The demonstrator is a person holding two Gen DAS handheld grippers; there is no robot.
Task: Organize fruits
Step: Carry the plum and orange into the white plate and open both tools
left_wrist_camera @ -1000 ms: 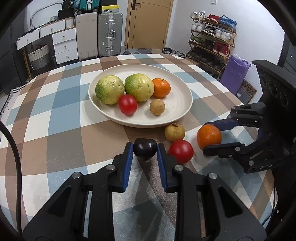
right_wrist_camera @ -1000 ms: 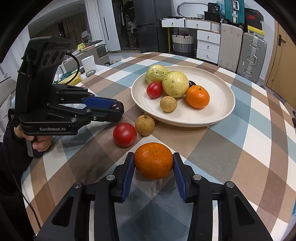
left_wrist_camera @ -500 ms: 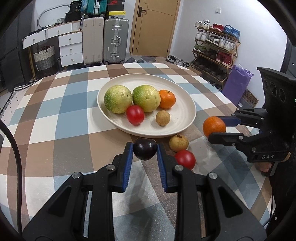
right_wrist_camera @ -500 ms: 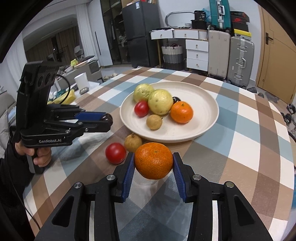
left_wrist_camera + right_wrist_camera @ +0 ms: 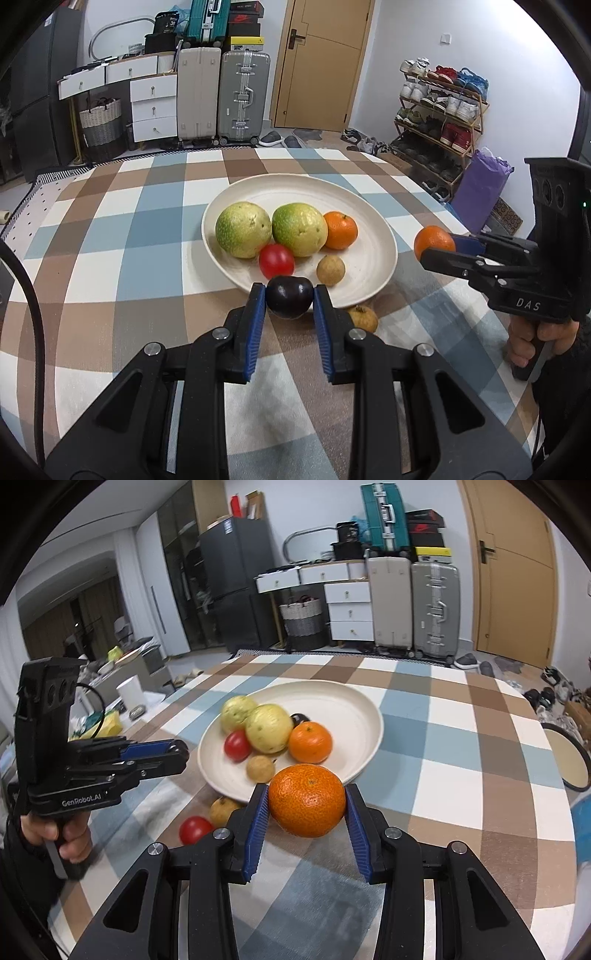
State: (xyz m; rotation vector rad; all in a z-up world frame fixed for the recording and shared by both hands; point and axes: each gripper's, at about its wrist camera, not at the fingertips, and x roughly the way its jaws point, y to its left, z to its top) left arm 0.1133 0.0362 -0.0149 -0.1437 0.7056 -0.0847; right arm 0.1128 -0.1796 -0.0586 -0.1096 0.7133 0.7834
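My left gripper point(image 5: 289, 295) is shut on a dark plum point(image 5: 290, 301), held just above the near rim of the cream plate point(image 5: 369, 229). The plate holds two green guavas point(image 5: 242, 234), an orange point(image 5: 340, 229), a red tomato point(image 5: 276, 260) and a small brown fruit point(image 5: 330, 269). My right gripper point(image 5: 306, 794) is shut on a large orange point(image 5: 306, 801), lifted off the table before the plate's point(image 5: 354, 709) near rim. From the left wrist view, that orange point(image 5: 432, 238) hangs right of the plate.
A brown fruit point(image 5: 223, 808) and a red tomato point(image 5: 195, 829) lie on the checked tablecloth point(image 5: 461, 760) near the plate's front edge. A dark fruit point(image 5: 300, 718) sits behind the guavas. A person's hand point(image 5: 70, 834) holds the left gripper's handle. Suitcases, drawers and a shoe rack stand beyond the table.
Both grippers rose and moved toward the plate with their fruit. The large orange left the table. The plum now hangs at the plate's near rim.
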